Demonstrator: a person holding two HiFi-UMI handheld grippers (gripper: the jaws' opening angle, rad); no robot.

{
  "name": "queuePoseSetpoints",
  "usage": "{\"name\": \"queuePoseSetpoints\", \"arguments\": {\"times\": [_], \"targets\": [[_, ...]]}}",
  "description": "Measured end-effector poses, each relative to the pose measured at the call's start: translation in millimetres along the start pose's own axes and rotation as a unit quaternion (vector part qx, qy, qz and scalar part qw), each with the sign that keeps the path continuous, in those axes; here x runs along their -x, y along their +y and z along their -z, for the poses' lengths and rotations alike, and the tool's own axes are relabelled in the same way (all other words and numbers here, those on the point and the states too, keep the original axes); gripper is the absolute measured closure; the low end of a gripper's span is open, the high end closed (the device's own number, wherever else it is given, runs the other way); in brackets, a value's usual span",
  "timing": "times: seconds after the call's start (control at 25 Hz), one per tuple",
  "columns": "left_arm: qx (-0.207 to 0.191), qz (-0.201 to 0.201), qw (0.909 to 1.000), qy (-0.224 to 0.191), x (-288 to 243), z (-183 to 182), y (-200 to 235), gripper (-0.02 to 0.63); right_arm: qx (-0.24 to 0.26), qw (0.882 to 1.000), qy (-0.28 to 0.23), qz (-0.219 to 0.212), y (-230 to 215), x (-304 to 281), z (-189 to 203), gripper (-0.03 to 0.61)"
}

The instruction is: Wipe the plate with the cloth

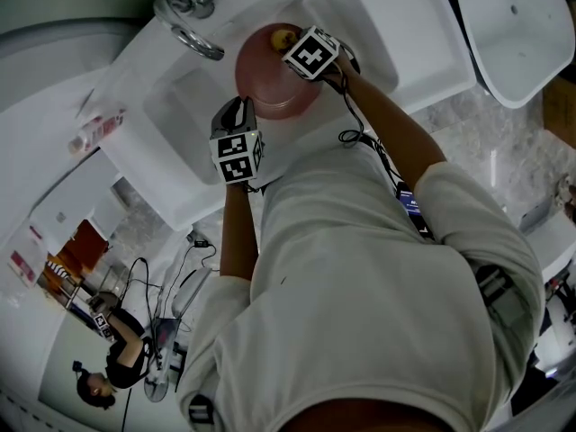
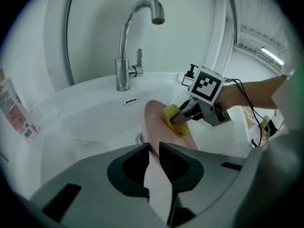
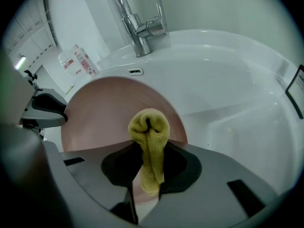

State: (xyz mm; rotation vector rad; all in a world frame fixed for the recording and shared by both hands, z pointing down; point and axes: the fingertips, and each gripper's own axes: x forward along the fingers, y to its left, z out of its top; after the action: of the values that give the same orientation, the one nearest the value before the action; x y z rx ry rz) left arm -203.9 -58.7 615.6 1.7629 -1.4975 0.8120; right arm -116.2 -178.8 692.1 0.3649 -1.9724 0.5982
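A pink plate (image 1: 268, 77) stands on edge over the white sink (image 1: 175, 115). My left gripper (image 2: 153, 151) is shut on the plate's (image 2: 156, 122) near rim, which runs between the jaws. My right gripper (image 3: 145, 175) is shut on a folded yellow cloth (image 3: 149, 137), whose bunched end presses against the plate's (image 3: 104, 110) pink face. In the left gripper view the cloth (image 2: 175, 121) sits on the plate's far side with the right gripper (image 2: 183, 118) behind it. From the head view the cloth (image 1: 284, 38) shows near the plate's top, by the right gripper (image 1: 306, 57); the left gripper (image 1: 236, 147) holds the lower rim.
A chrome faucet (image 2: 129, 46) rises at the sink's back edge, above an overflow slot (image 2: 130, 100). Bottles (image 3: 78, 61) stand on the counter left of the basin. A second white basin (image 1: 513, 30) lies to the right. Another person (image 1: 112, 363) stands at the lower left.
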Motion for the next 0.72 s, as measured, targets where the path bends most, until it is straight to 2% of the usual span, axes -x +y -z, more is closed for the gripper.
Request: {"name": "queuePoseSetpoints", "arguments": {"times": [0.28, 0.72], "targets": [[-0.043, 0.002, 0.9991, -0.003, 4.0, -9.9, -9.5, 0.535, 0.006, 1.0, 0.003, 0.014, -0.7, 3.2, -6.6, 0.494], [-0.043, 0.004, 0.999, -0.006, 4.2, -12.5, -11.0, 0.535, 0.066, 0.996, -0.049, -0.018, 47.6, 9.3, -34.0, 0.494]]}}
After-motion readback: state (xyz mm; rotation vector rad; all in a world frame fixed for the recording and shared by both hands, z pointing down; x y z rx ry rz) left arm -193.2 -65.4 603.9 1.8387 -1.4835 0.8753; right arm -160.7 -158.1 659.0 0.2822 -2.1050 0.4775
